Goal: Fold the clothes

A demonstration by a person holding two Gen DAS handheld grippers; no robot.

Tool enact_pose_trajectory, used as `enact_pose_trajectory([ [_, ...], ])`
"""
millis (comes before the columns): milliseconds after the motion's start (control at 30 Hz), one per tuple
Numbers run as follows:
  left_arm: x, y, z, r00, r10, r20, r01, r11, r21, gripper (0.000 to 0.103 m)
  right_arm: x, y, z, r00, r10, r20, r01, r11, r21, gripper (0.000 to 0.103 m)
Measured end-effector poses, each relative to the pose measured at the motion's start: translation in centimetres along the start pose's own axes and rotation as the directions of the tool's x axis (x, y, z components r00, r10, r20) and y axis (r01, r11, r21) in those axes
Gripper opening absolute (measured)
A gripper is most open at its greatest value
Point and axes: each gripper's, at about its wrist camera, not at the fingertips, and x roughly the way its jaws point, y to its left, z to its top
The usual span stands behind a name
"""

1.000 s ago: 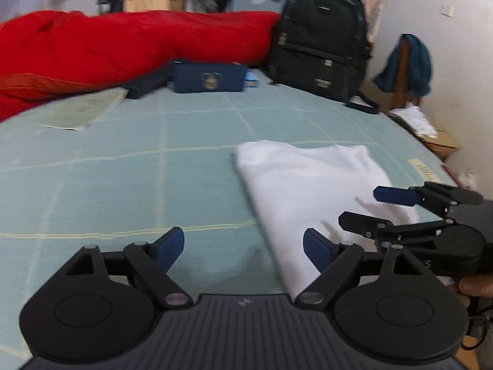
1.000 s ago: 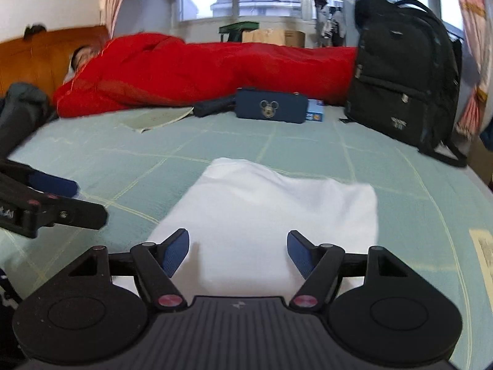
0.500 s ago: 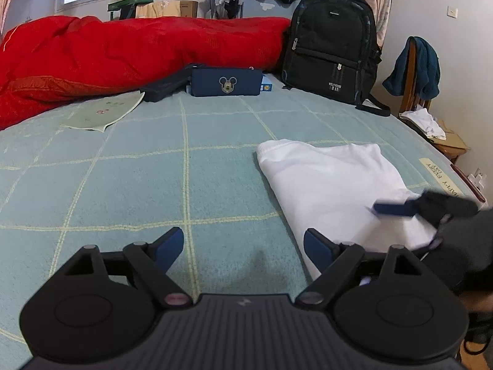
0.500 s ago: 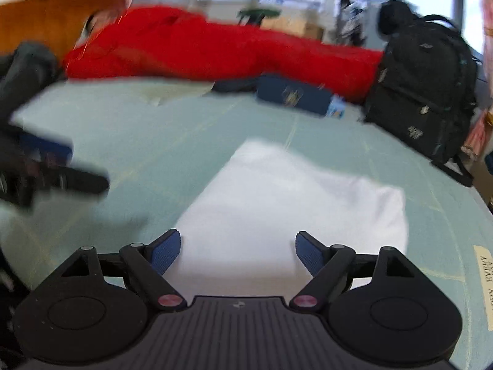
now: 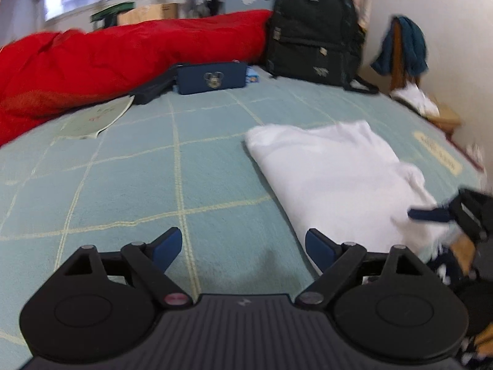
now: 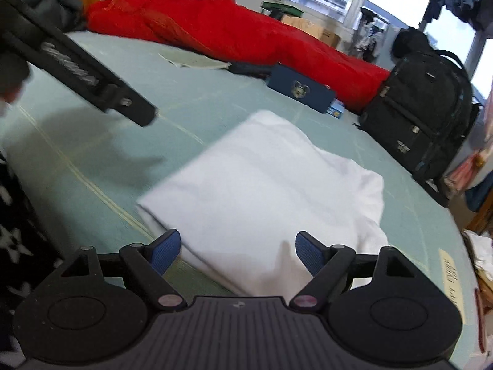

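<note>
A folded white garment (image 5: 332,172) lies flat on the pale green checked bed cover (image 5: 154,185). My left gripper (image 5: 243,246) is open over bare cover, just left of the garment's near corner, with nothing between its fingers. My right gripper (image 6: 237,249) is open above the garment (image 6: 265,178), whose near edge lies below and between the fingers without the pads pressing on it. The right gripper's blue fingertip (image 5: 431,214) shows at the garment's right corner in the left wrist view. The left gripper's arm (image 6: 92,83) crosses the upper left of the right wrist view.
A person lies under a red quilt (image 6: 215,27) along the far side. A black backpack (image 5: 311,30), a navy pouch (image 5: 212,77) and a paper sheet (image 5: 95,120) sit behind the garment. A chair with a teal cloth (image 5: 400,49) stands at the right.
My right gripper has rolled and shifted, so its view now tilts, and its jaws have widened a little. In the left view it has slid toward the right edge. The left gripper has barely moved.
</note>
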Motion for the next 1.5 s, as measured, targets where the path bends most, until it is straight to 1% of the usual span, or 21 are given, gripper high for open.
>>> enact_pose_trajectory([
  [100, -0.5, -1.5, -0.8, 0.999, -0.042, -0.007, 0.042, 0.996, 0.081, 0.091, 0.0, -0.2, -0.4, 1.0, -0.019, 0.007, 0.02, 1.0, -0.007, 0.086],
  [200, -0.2, -3.5, -1.9, 0.998, -0.067, -0.023, 0.07, 0.983, 0.167, 0.091, 0.2, -1.2, -0.8, 0.996, -0.085, 0.005, 0.085, 0.995, 0.044, 0.086],
  [300, 0.8, -5.4, -2.7, 0.999, -0.038, -0.032, 0.044, 0.973, 0.226, 0.091, -0.2, -2.5, -1.4, 0.996, -0.089, 0.009, 0.088, 0.99, 0.107, 0.086],
  [400, 1.8, -6.7, -3.1, 1.0, -0.008, -0.027, 0.015, 0.96, 0.279, 0.091, -1.0, -3.4, -1.8, 0.996, -0.086, 0.022, 0.082, 0.986, 0.146, 0.086],
  [467, 2.0, -6.9, -3.2, 1.0, -0.004, -0.015, 0.008, 0.958, 0.286, 0.091, -1.3, -4.0, -2.1, 0.996, -0.079, 0.031, 0.072, 0.982, 0.173, 0.086],
  [533, 2.3, -6.9, -3.2, 1.0, 0.016, -0.013, -0.012, 0.959, 0.285, 0.091, -1.5, -4.4, -2.4, 0.997, -0.064, 0.041, 0.055, 0.979, 0.198, 0.086],
  [633, 2.9, -6.7, -3.5, 0.997, 0.063, -0.047, -0.046, 0.95, 0.309, 0.092, -1.8, -5.0, -2.7, 0.997, -0.053, 0.06, 0.039, 0.973, 0.227, 0.086],
  [700, 2.8, -6.2, -3.8, 0.996, 0.055, -0.066, -0.033, 0.955, 0.295, 0.092, -2.0, -5.5, -2.8, 0.996, -0.048, 0.072, 0.029, 0.969, 0.246, 0.086],
  [767, 2.4, -5.9, -3.9, 0.996, 0.049, -0.069, -0.027, 0.957, 0.29, 0.092, -2.3, -6.0, -2.8, 0.995, -0.037, 0.088, 0.012, 0.963, 0.268, 0.086],
  [833, 1.6, -5.8, -3.6, 0.998, 0.048, -0.052, -0.03, 0.954, 0.298, 0.092, -2.2, -6.3, -2.6, 0.994, -0.012, 0.111, -0.02, 0.96, 0.281, 0.086],
  [900, 0.6, -5.7, -3.0, 0.999, 0.038, -0.026, -0.028, 0.952, 0.304, 0.092, -1.7, -6.2, -2.5, 0.992, -0.003, 0.122, -0.03, 0.962, 0.27, 0.086],
  [967, -0.3, -5.4, -2.1, 1.0, 0.0, 0.005, -0.001, 0.958, 0.288, 0.092, -0.6, -6.2, -2.6, 0.995, 0.012, 0.1, -0.038, 0.964, 0.264, 0.086],
  [1067, -1.0, -4.8, -0.6, 0.997, -0.068, 0.035, 0.057, 0.964, 0.261, 0.092, 0.9, -6.8, -3.8, 0.999, 0.017, 0.029, -0.025, 0.952, 0.306, 0.086],
  [1100, -0.9, -4.6, -0.1, 0.996, -0.085, 0.038, 0.073, 0.965, 0.254, 0.092, 0.9, -7.1, -4.1, 0.999, 0.021, 0.025, -0.028, 0.947, 0.32, 0.086],
  [1167, -0.4, -4.4, 1.0, 0.995, -0.093, 0.039, 0.081, 0.966, 0.247, 0.092, -0.1, -7.8, -4.1, 0.998, 0.03, 0.055, -0.047, 0.939, 0.34, 0.086],
  [1267, 0.7, -4.3, 2.7, 0.997, -0.058, 0.058, 0.043, 0.972, 0.231, 0.092, -1.5, -8.8, -2.8, 0.99, 0.029, 0.136, -0.073, 0.939, 0.336, 0.086],
  [1300, 1.0, -4.2, 3.3, 0.997, -0.053, 0.061, 0.039, 0.977, 0.212, 0.092, -1.6, -9.0, -2.1, 0.987, 0.028, 0.159, -0.079, 0.942, 0.327, 0.086],
  [1367, 1.5, -3.9, 4.1, 0.996, -0.066, 0.057, 0.056, 0.984, 0.168, 0.092, -1.1, -9.2, -0.7, 0.982, 0.029, 0.189, -0.086, 0.949, 0.304, 0.086],
  [1433, 1.8, -3.6, 4.1, 0.994, -0.091, 0.053, 0.084, 0.989, 0.126, 0.092, 0.4, -9.2, 0.4, 0.98, 0.046, 0.193, -0.103, 0.949, 0.299, 0.086],
  [1500, 2.0, -3.1, 4.0, 0.993, -0.103, 0.052, 0.097, 0.991, 0.097, 0.092, 2.5, -9.4, 0.6, 0.986, 0.069, 0.153, -0.118, 0.935, 0.334, 0.086],
])
